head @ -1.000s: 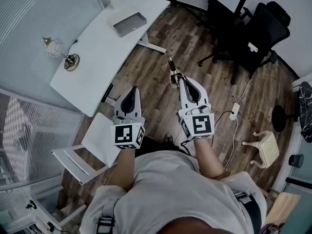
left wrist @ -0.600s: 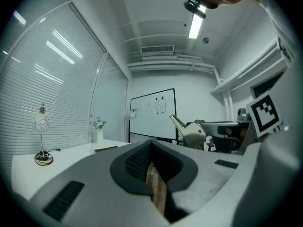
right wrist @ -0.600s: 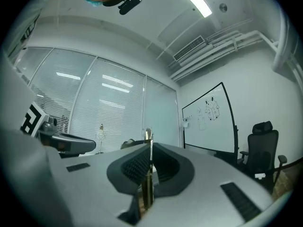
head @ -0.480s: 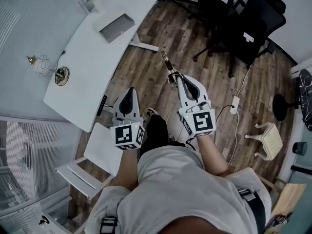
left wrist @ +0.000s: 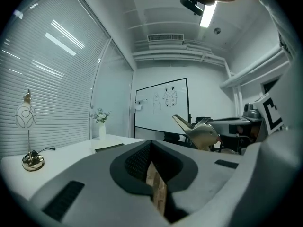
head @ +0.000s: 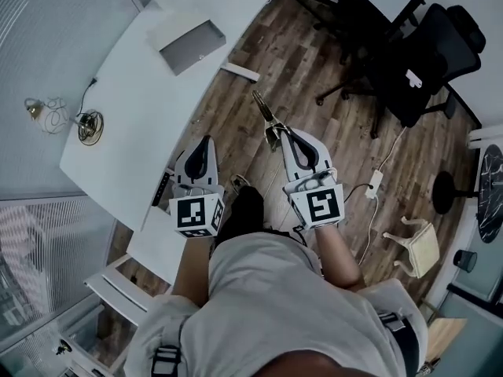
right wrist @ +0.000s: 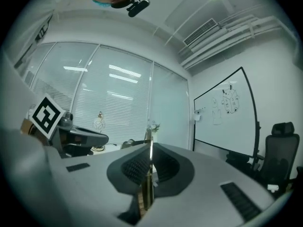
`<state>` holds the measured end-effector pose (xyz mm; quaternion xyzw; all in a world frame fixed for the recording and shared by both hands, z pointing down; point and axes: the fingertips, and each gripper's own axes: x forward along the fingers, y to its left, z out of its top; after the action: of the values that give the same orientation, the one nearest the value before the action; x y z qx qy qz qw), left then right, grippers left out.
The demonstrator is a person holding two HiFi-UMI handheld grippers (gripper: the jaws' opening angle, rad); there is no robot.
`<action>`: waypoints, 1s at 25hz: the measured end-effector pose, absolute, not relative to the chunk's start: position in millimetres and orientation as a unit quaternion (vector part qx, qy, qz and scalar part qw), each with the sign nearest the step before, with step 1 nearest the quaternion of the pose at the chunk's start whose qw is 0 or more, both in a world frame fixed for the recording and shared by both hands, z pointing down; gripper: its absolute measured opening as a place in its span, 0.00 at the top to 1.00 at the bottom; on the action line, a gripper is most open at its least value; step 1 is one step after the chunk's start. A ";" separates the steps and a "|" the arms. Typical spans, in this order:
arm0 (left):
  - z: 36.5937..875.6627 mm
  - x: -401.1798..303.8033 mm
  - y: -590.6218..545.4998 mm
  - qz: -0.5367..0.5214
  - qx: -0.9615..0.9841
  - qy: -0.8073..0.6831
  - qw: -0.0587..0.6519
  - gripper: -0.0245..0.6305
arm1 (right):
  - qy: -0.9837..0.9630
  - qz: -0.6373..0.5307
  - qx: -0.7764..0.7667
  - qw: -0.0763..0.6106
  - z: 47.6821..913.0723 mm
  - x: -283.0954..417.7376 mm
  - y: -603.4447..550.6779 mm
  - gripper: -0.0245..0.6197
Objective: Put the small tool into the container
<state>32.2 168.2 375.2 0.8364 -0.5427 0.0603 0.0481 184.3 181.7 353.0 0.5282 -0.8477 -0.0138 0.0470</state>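
Observation:
A small brass tool (head: 266,118) sticks out forward from my right gripper (head: 281,132), which is shut on it above the wood floor. In the right gripper view the tool (right wrist: 149,171) shows edge-on as a thin blade between the pads. My left gripper (head: 203,141) hangs beside the white table's (head: 134,116) near edge, shut with nothing in it. The left gripper view shows the tool (left wrist: 201,132) off to the right. The container, a grey open box (head: 191,47), lies on the far part of the table and shows in the left gripper view as a low grey box (left wrist: 110,148).
A wire lamp (head: 85,124) with its cord stands on the table's left part. Black office chairs (head: 424,53) stand at the back right. A white seat (head: 157,246) is by my left leg. A power strip (head: 376,181) and a small stool (head: 416,242) lie at the right.
The person has stepped nearer the table, and both grippers have moved forward and a little down. The tool stays in the right gripper. The left gripper now reaches the table's edge.

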 end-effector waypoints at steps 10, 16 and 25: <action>395.5 -18.7 53.5 0.072 0.819 -0.565 0.069 0.93 | -0.885 -0.094 0.442 0.115 359.8 116.2 60.3 0.92; 402.3 -54.0 25.6 0.070 0.799 -0.591 0.086 0.93 | -0.901 -0.105 0.394 0.149 370.4 74.6 19.5 0.92; 414.9 -86.0 -15.2 0.058 0.764 -0.634 0.104 0.93 | -0.914 -0.131 0.335 0.187 381.1 42.5 -39.2 0.92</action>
<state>-86.0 -15.2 414.9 0.7643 -0.6338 0.0584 0.1041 42.5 -39.2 381.1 0.3352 -0.9141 -0.1307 0.1870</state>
